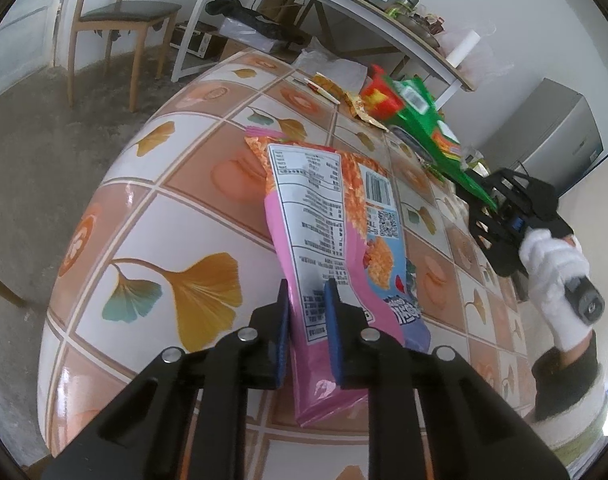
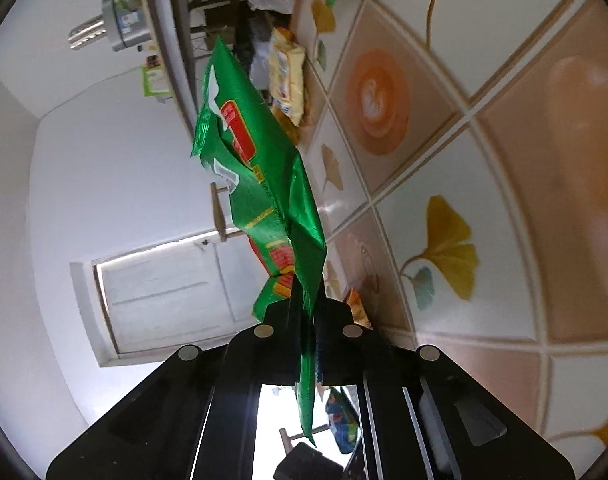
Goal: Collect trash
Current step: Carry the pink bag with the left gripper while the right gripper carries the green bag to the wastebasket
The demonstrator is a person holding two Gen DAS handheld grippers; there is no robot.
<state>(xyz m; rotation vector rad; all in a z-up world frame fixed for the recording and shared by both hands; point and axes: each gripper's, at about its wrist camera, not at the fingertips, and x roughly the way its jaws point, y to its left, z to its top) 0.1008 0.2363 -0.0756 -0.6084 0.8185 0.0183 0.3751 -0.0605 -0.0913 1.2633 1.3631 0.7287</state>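
A pink snack bag (image 1: 328, 208) with a white label panel lies lengthwise over the tiled-pattern table (image 1: 183, 216). My left gripper (image 1: 308, 312) is shut on its near end, a blue pad (image 1: 281, 320) on each side of a fold. A crumpled green wrapper (image 2: 259, 168) with red print hangs in the air beside the table (image 2: 484, 160), pinched in my shut right gripper (image 2: 308, 300). In the left wrist view the same green wrapper (image 1: 420, 120) sticks out from the right gripper (image 1: 484, 196), which a white-gloved hand (image 1: 552, 268) holds at the table's right side.
Yellow wrappers (image 1: 344, 92) and a clear plastic bag (image 1: 336, 64) lie at the table's far end; the yellow wrappers (image 2: 285, 76) also show past the green one. Beyond stand a wooden chair (image 1: 119, 20), a white-framed shelf table (image 1: 344, 4) and a grey cabinet (image 1: 552, 128).
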